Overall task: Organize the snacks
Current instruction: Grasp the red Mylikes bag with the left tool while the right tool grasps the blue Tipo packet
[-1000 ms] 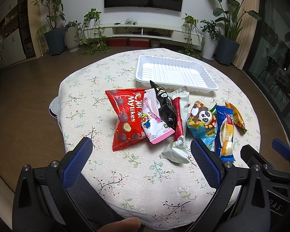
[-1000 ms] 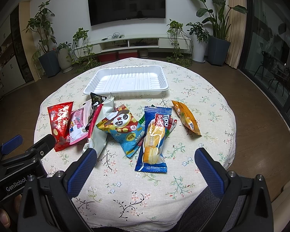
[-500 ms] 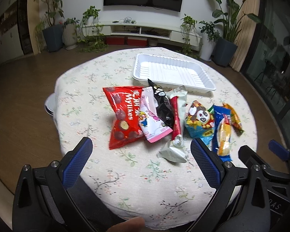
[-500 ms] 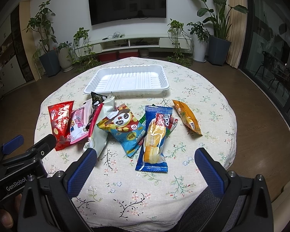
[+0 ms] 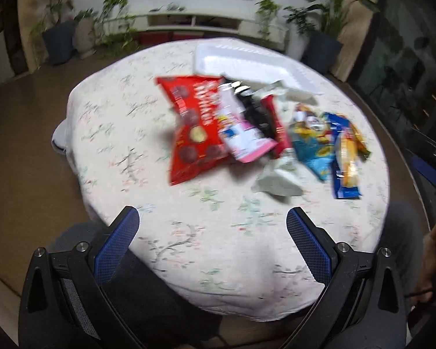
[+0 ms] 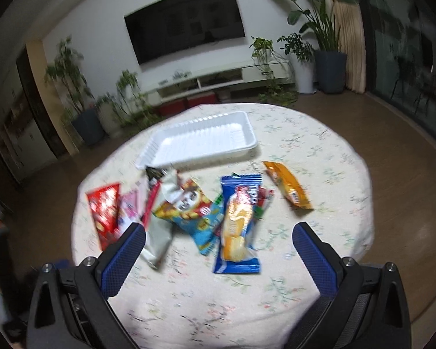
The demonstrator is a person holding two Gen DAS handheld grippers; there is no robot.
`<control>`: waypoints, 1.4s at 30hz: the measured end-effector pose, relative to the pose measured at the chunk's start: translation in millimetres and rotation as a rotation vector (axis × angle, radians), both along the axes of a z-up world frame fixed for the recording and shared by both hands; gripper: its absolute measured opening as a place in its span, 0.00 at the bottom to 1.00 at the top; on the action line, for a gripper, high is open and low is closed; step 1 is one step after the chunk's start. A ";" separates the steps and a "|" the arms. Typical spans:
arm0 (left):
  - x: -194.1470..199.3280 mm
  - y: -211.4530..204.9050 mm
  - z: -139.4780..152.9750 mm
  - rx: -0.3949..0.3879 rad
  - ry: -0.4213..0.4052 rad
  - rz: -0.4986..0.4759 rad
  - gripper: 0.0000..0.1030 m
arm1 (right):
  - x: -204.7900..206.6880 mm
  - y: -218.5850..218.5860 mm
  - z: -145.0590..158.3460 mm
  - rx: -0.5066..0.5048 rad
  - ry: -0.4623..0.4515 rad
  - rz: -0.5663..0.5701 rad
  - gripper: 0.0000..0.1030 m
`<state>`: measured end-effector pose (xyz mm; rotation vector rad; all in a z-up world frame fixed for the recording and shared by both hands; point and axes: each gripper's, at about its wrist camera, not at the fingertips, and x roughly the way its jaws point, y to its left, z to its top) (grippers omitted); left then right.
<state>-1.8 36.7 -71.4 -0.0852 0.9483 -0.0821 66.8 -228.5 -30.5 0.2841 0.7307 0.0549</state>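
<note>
The snack packets lie in a loose row across the middle of the round tabletop (image 6: 319, 157), which wears a flowered cloth. From the left there is a red bag (image 5: 193, 128), a pink packet (image 5: 241, 136) overlapping its edge, a black packet (image 5: 253, 107) and a thin red stick (image 5: 277, 125) on top of a silver wrapper (image 5: 276, 180). Next come a panda bag (image 6: 189, 206), a blue cake packet (image 6: 238, 226) partly over it, and an orange packet (image 6: 287, 186) lying apart on the right. Behind the row, toward the far edge, sits a white tray (image 6: 200, 142) with nothing visible in it; the black packet's tip touches or nearly touches its near rim.

The left tool (image 5: 212, 234) hangs over the near edge, its blue pads spread wide and holding nothing. The right tool (image 6: 218, 250) is likewise spread and empty, above the near side of the cloth. Both views are blurred.

A television (image 6: 186, 23), a low cabinet (image 6: 218, 78) and potted plants (image 6: 319, 29) stand along the far wall.
</note>
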 end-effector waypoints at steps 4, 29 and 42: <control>18.1 12.8 10.9 0.003 -0.032 0.039 1.00 | 5.5 0.2 -6.5 -0.044 0.047 0.070 0.97; 131.8 22.7 -31.5 -0.156 0.071 -0.056 0.33 | 24.1 -10.4 -32.0 0.020 0.141 0.111 0.79; 98.4 50.8 -19.6 -0.283 0.074 -0.092 0.33 | 45.1 -20.8 -40.4 0.064 0.220 0.141 0.70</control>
